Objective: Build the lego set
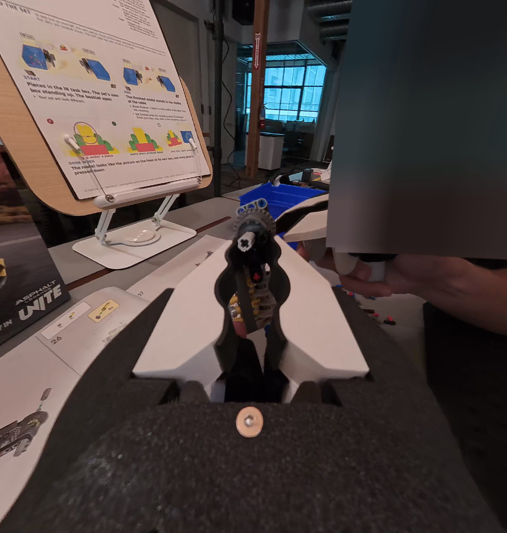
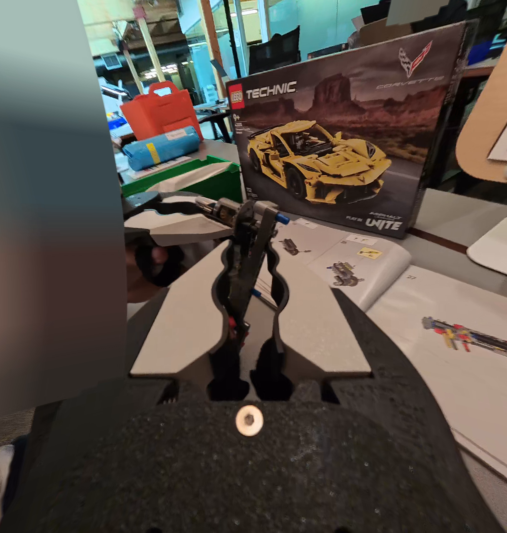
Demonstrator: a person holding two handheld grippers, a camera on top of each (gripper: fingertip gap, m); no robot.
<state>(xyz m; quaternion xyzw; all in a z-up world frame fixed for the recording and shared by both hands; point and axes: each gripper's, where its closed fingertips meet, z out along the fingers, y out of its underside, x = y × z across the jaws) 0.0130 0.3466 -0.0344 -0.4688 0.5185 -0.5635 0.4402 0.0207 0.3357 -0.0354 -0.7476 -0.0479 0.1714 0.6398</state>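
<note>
A lego assembly (image 1: 255,225) with a grey gear, a white cross axle and a yellow spring sits between the fingers of my left gripper (image 1: 253,248), which is shut on it. The right gripper (image 1: 298,227) reaches in from the right, its tips beside the gear. In the right wrist view my right gripper (image 2: 246,248) is shut on the assembly's long dark grey beam (image 2: 261,230), which stands tilted between the fingers. The left gripper (image 2: 217,219) comes in from the left and meets the assembly's top end. Both hold it above the table.
The open instruction booklet (image 2: 362,259) lies on the table under the grippers. The set's box (image 2: 333,144) stands behind it. A sheet on a tilted stand (image 1: 102,115) is at the left. A blue bin (image 1: 281,196), a green bin (image 2: 212,178) and loose small pieces (image 1: 376,314) are nearby. Only a small space, under 4 cm, lies between the two pairs of fingers.
</note>
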